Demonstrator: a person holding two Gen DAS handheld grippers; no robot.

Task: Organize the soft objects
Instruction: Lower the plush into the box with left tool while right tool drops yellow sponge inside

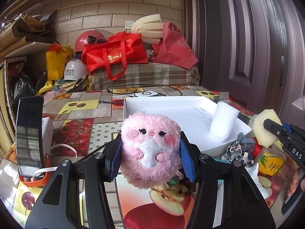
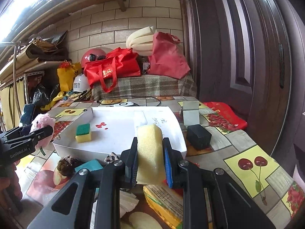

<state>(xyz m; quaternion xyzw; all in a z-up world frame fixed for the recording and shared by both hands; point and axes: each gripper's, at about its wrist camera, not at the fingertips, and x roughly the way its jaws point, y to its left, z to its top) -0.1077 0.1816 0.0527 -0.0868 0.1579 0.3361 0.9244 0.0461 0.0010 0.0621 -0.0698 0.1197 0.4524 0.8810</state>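
Observation:
My left gripper [image 1: 150, 152] is shut on a pink plush toy [image 1: 150, 148], held above the table in front of the white tray [image 1: 162, 102]. It also shows in the right wrist view [image 2: 42, 123]. My right gripper [image 2: 150, 156] is shut on a yellow sponge [image 2: 149, 152], held at the tray's [image 2: 118, 143] near edge; it shows in the left wrist view [image 1: 266, 129] too. In the tray lie a white foam roll [image 1: 224, 123] and a green-topped yellow sponge [image 2: 83, 132].
Hair ties and cloth scraps [image 1: 240, 148], a yellow juice carton [image 1: 270, 163] and a teal item [image 2: 88, 165] lie on the fruit-print tablecloth. A phone on a stand [image 1: 29, 133] is left. A black block [image 2: 199, 136] sits right of the tray.

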